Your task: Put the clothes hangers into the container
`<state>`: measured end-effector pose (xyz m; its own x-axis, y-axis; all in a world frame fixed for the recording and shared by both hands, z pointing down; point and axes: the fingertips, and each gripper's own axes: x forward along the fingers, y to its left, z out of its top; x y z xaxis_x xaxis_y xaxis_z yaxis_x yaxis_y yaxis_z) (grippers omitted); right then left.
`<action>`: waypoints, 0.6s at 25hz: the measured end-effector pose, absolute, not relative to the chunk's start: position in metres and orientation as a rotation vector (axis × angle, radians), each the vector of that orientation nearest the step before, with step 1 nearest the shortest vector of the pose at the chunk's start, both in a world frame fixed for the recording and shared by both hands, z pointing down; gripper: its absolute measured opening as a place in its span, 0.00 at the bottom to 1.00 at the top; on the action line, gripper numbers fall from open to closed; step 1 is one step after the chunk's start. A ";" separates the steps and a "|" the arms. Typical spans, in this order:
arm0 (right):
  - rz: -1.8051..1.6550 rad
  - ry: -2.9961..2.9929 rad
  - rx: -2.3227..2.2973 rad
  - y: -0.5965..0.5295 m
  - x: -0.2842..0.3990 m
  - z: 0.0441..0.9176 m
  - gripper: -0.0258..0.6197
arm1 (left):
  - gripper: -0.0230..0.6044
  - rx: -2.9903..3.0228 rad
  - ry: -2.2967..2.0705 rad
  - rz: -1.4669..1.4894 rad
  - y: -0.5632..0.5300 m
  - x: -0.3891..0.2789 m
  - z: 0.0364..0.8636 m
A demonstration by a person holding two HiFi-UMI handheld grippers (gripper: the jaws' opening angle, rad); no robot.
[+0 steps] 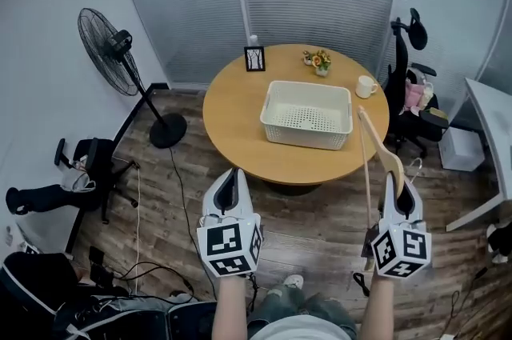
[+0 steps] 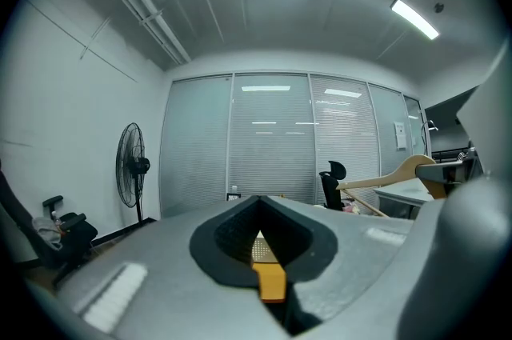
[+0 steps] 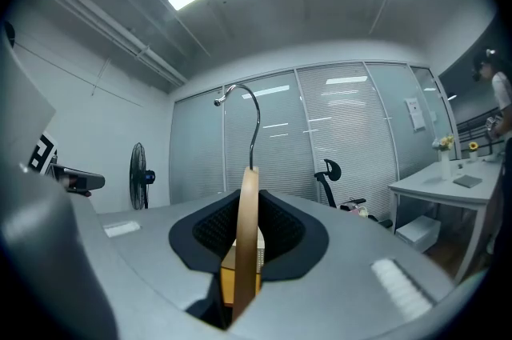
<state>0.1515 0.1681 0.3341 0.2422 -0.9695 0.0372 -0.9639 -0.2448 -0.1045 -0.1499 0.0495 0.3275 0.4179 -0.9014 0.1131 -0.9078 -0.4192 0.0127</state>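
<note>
Wooden hanger (image 1: 376, 140) stands on edge, clamped in your right tool (image 1: 398, 185). Its wire hook (image 3: 254, 122) reads clearly only in the right gripper view, and from the head view its lower end is lost behind that tool. Your left tool (image 1: 232, 175) has its jaws pressed together. The white container (image 1: 307, 86) sits right of the table (image 1: 236, 122) centre, back from the near edge, with bare top to its left. A mug (image 1: 366, 86) sits by the right edge, a picture frame (image 1: 254, 58) at the far edge.

Grey tools (image 1: 234, 172) (image 1: 394, 180) with square-marker cubes (image 1: 230, 247)
</note>
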 end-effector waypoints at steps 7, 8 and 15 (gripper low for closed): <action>-0.171 1.914 -2.445 0.129 0.153 0.342 0.17 | 0.04 2.559 -1.650 0.153 0.005 -0.149 0.337; -0.172 1.920 -2.447 0.124 0.155 0.343 0.17 | 0.04 2.554 -1.650 0.155 0.001 -0.148 0.339; -0.194 1.958 -2.437 0.084 0.177 0.355 0.17 | 0.04 2.521 -1.674 0.181 -0.030 -0.131 0.353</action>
